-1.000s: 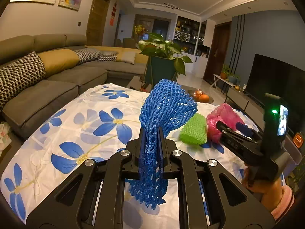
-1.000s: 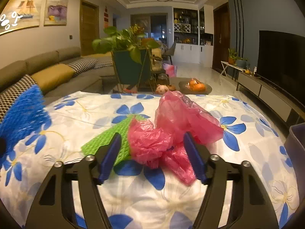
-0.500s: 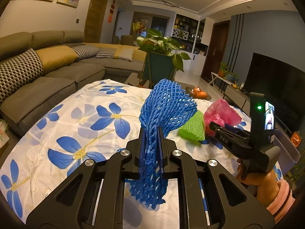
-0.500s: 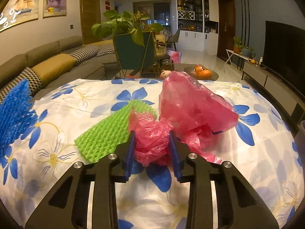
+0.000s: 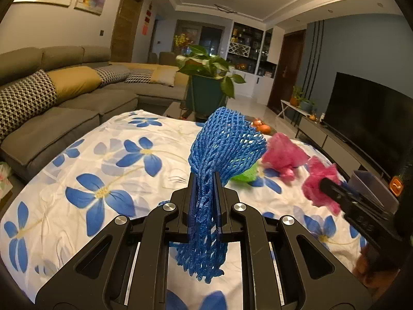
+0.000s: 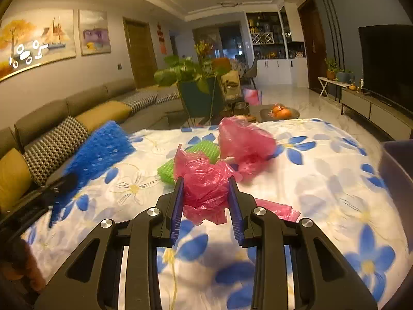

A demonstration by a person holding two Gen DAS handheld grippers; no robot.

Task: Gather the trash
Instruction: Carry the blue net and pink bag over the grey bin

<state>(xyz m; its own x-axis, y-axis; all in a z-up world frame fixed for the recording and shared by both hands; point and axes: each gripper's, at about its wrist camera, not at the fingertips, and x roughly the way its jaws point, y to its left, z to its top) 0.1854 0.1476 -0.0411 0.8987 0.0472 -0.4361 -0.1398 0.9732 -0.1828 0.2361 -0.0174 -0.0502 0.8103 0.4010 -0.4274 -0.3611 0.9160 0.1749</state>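
Observation:
My left gripper is shut on a blue foam net and holds it above the flowered tablecloth. My right gripper is shut on a crumpled pink plastic bag, lifted off the table; it shows in the left wrist view too. A second pink bag and a green foam net lie on the cloth beyond it. The blue net also shows at the left of the right wrist view.
A grey bin stands at the table's right edge, seen also in the right wrist view. A potted plant, a bowl of oranges and a sofa lie beyond the table.
My right gripper closed on the pink bag, then lifted it and pulled back toward the right. The left gripper kept holding the blue net and shifted a little.

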